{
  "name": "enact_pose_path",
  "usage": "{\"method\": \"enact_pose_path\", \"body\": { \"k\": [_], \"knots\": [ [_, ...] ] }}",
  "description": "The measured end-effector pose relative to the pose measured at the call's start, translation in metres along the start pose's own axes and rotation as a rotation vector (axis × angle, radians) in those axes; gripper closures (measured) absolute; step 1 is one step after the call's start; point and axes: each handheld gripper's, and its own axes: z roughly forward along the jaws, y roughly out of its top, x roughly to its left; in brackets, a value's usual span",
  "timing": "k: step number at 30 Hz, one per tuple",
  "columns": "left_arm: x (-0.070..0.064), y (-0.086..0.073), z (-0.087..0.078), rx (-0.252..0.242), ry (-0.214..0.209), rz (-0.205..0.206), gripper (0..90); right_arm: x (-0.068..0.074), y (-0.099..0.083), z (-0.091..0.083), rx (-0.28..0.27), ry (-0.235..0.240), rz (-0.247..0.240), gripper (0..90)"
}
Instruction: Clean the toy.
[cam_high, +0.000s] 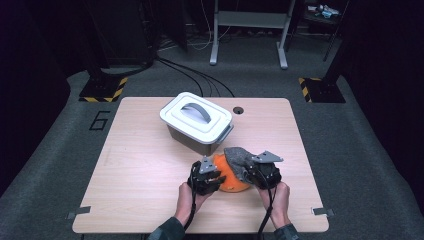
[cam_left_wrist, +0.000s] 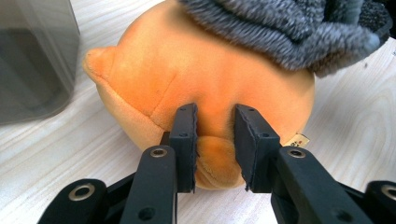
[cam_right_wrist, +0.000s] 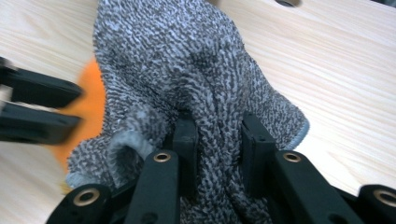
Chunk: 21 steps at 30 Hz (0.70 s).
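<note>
Plush pinched, cloth gripped, bin near

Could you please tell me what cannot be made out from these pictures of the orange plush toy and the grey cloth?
- Orange plush toy: its top is hidden under the grey cloth in the left gripper view.
- Lidded grey box: its contents are hidden by the closed lid in the high view.
- Left gripper: blurred at the left edge of the right gripper view.
- Right gripper: its jaw tips are buried in cloth folds.
</note>
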Motion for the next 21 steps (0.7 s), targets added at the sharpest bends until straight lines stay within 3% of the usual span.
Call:
{"method": "enact_pose_path", "body": {
  "k": [5, 11, 15, 18, 21],
  "knots": [
    [0.001, 0.001, 0.002, -0.010, -0.006, 0.001, 70.1, -0.021, -0.015, 0.005, 0.019, -0.038, 0.060, 71.1],
    [0.003, 0.002, 0.003, -0.008, -0.006, 0.007, 70.2, -0.031, -0.023, 0.011, 0.049, -0.086, 0.083, 71.1],
    [0.005, 0.001, 0.003, -0.016, -0.017, 0.007, 70.0, -0.036, -0.033, 0.017, 0.078, -0.061, 0.126, 71.1],
    [0.007, 0.002, 0.001, -0.030, -0.030, -0.001, 67.6, -0.037, -0.033, 0.014, 0.069, -0.051, 0.133, 71.0],
    [0.011, 0.003, -0.004, -0.049, -0.063, 0.007, 59.9, -0.036, -0.024, -0.001, 0.020, -0.070, 0.116, 71.1]
  ]
}}
